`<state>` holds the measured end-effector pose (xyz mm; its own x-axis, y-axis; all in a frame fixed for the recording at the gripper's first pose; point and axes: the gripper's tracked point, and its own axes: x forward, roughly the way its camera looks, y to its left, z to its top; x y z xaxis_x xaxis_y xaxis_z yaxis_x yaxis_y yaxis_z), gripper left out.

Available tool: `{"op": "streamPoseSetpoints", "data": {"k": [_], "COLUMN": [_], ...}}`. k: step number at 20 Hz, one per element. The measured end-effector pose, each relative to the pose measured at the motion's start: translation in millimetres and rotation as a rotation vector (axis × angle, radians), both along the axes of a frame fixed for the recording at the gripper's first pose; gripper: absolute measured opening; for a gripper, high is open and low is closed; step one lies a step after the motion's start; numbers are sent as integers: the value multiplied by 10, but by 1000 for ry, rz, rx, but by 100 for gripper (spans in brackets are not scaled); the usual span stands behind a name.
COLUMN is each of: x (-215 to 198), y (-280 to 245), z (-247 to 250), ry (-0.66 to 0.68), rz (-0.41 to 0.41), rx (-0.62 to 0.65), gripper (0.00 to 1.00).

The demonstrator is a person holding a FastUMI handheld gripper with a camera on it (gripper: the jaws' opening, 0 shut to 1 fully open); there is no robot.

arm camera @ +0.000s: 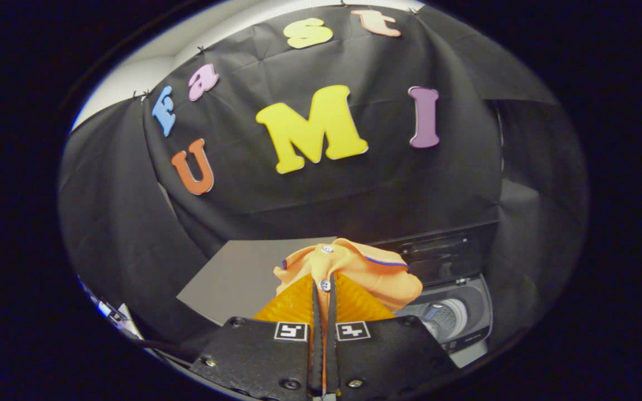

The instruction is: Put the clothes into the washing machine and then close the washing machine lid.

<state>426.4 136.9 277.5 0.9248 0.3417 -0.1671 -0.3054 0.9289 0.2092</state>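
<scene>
My gripper (324, 292) is shut on an orange shirt (354, 267), with both fingers pressed together on the buttoned placket. The shirt's collar, trimmed with a dark stripe, bunches up just above the fingertips, lifted off any surface. Beyond and to the right of the fingers stands the washing machine (455, 312), its lid raised upright and its round drum (443, 314) showing below the shirt. The dark control panel and raised lid (438, 256) lie behind the shirt's right side.
A grey flat tabletop (237, 278) lies to the left of the shirt, beyond the left finger. Black cloth walls close in the booth behind and on both sides. A cable and small items (112, 314) show at the far left, low down.
</scene>
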Motion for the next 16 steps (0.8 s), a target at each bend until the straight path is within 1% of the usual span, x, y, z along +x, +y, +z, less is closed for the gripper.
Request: {"op": "streamPoseSetpoints", "data": {"k": [2,4,8,11,16], "x": [-114,-156,-219,-81,263], "y": [-409,-836,-1475,-1603,-1590], "z": [53,61,23,-98,-471], "ry": [-40,-55,-72,-64,-23], "rz": [-64,-131,-207,-204,-135], "rx": [13,-3,-19,-33,-67], "gripper": [6,6,6,6,6]}}
